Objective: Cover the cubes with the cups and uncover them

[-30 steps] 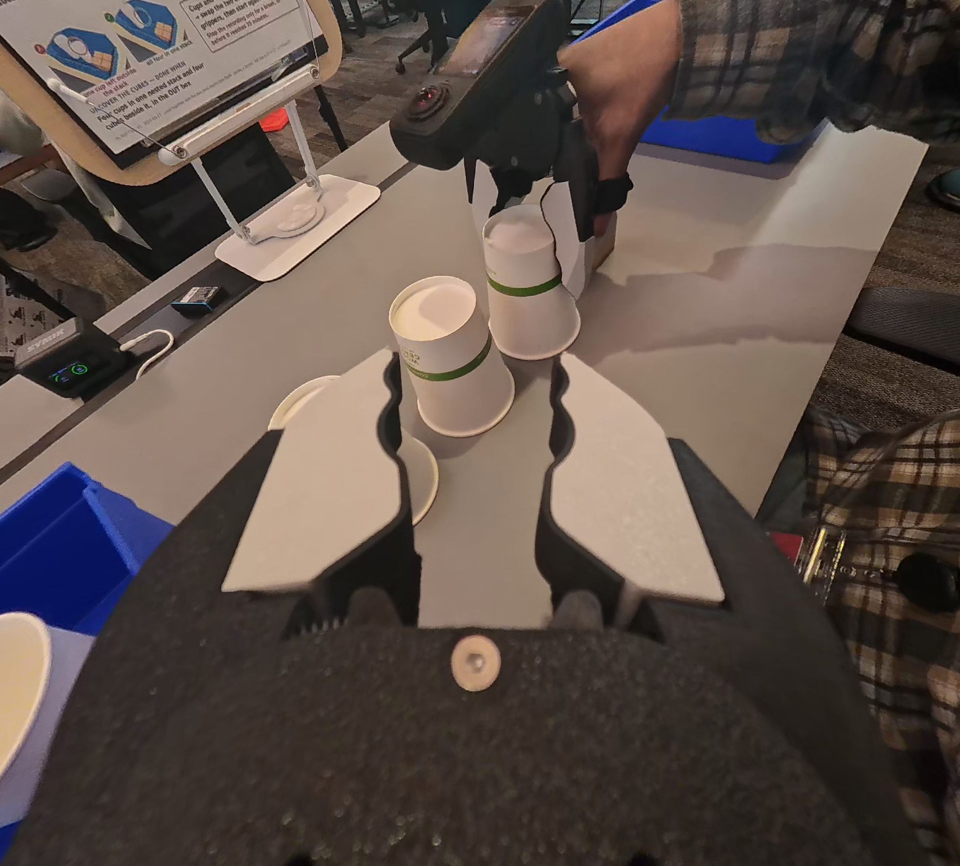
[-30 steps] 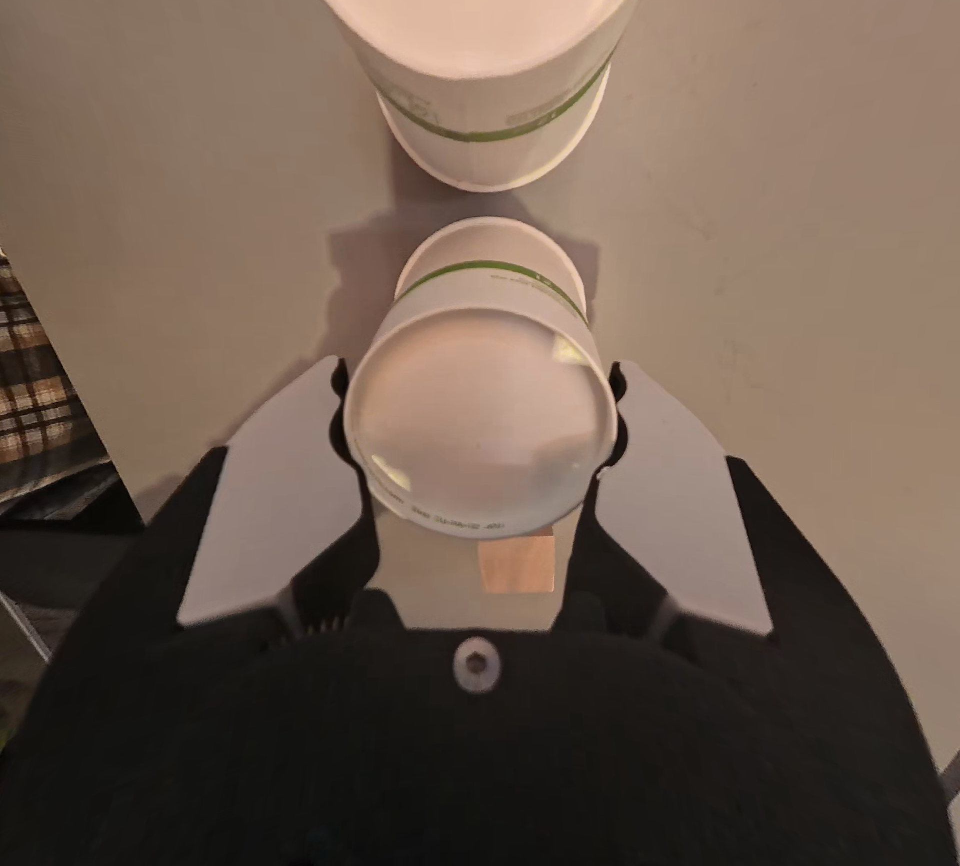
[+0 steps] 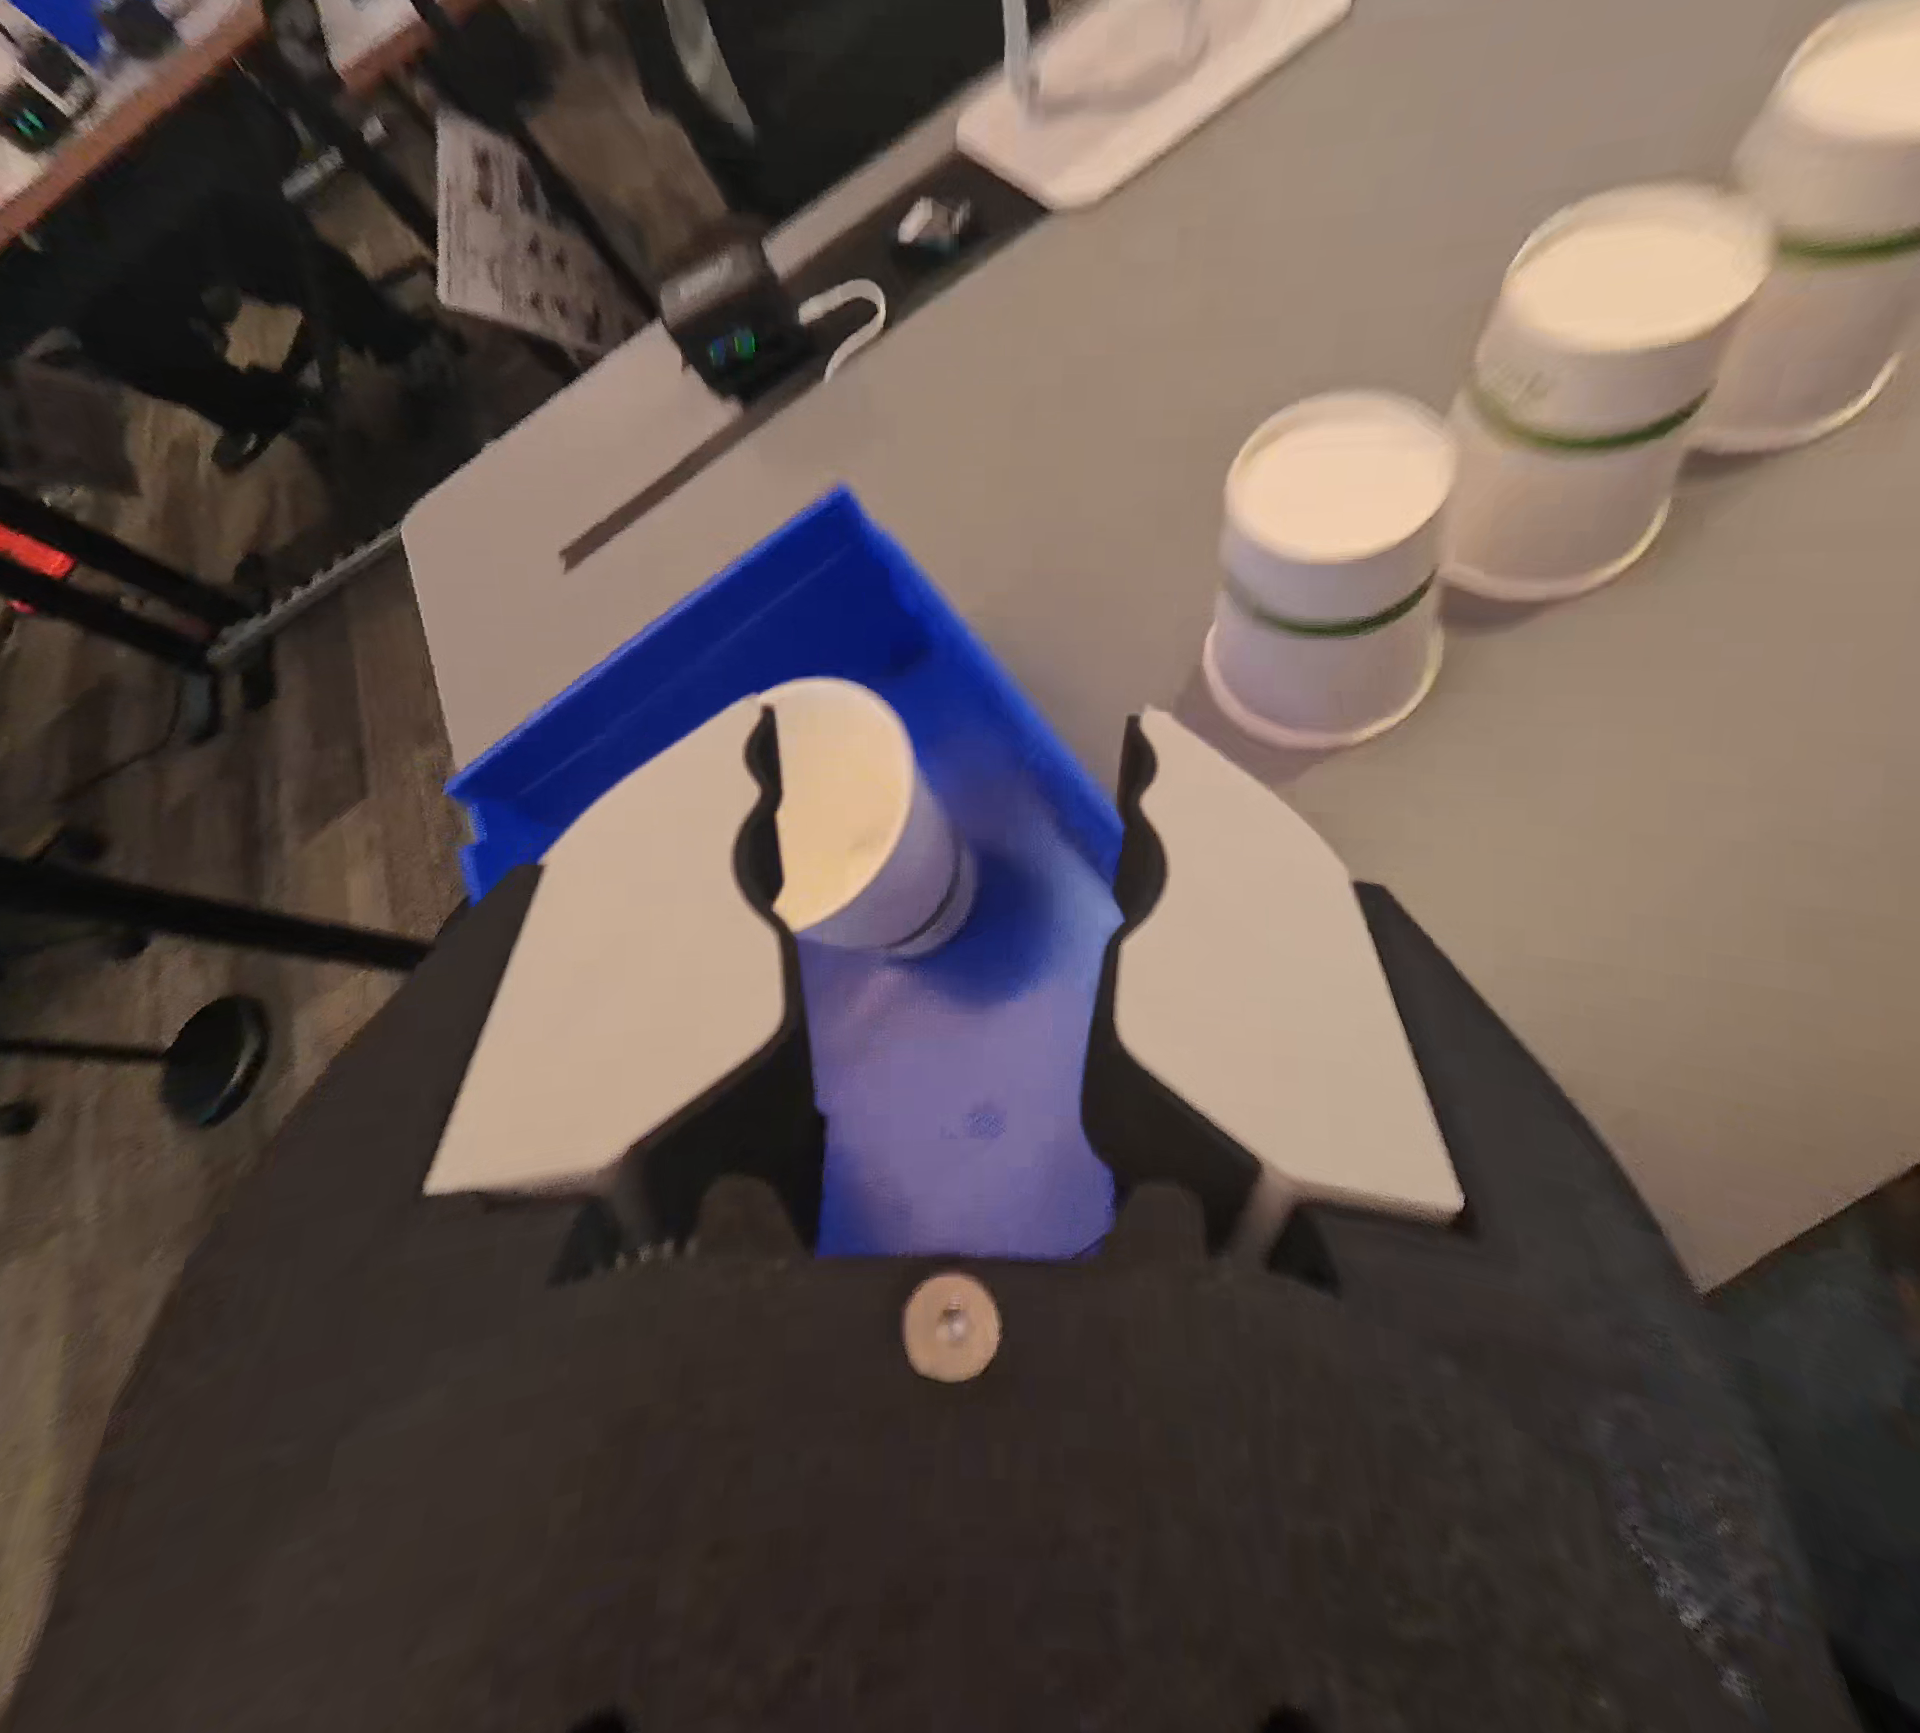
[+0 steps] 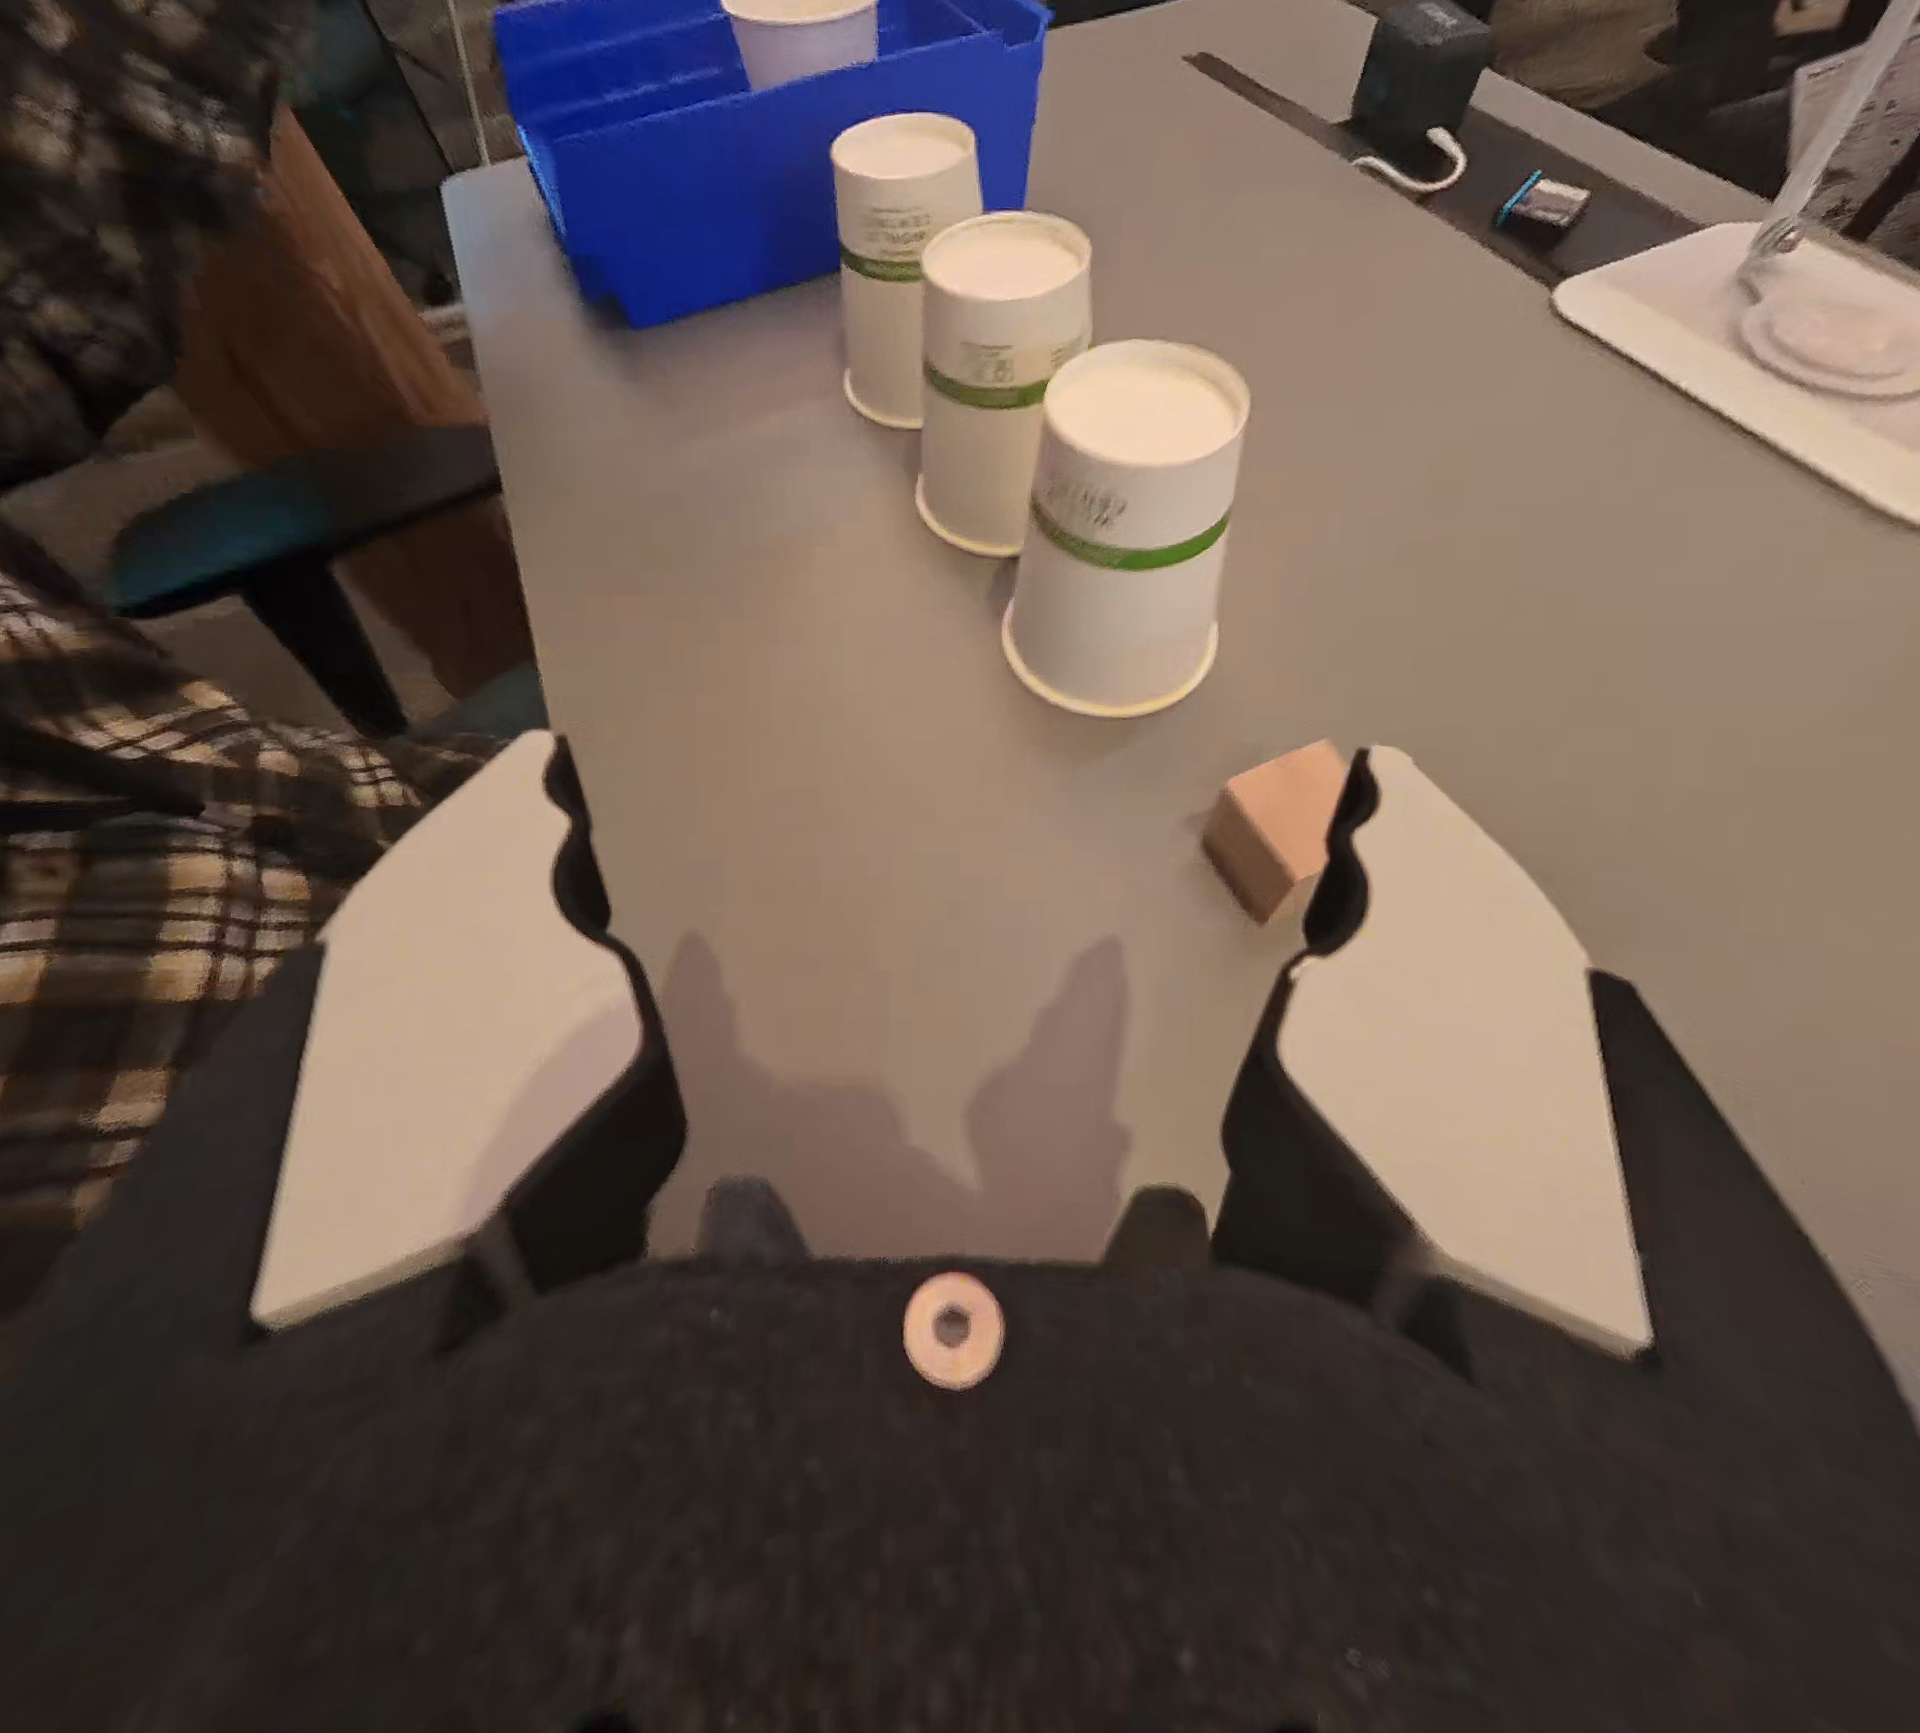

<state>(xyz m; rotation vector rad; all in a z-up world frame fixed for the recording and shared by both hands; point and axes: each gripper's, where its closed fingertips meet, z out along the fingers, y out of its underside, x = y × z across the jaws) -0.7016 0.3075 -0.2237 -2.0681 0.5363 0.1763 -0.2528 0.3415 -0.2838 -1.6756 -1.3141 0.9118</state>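
My right gripper (image 4: 956, 842) gapes empty; small tan wooden cube (image 4: 1276, 826) touches its right finger. Left gripper (image 3: 940, 810) gapes over white paper cup (image 3: 862, 836) in blue plastic bin (image 3: 727, 644).

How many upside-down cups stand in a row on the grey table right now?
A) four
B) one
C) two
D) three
D: the right wrist view shows three upside-down cups in a row on the grey table, and a fourth cup sits mouth-up in the blue bin.
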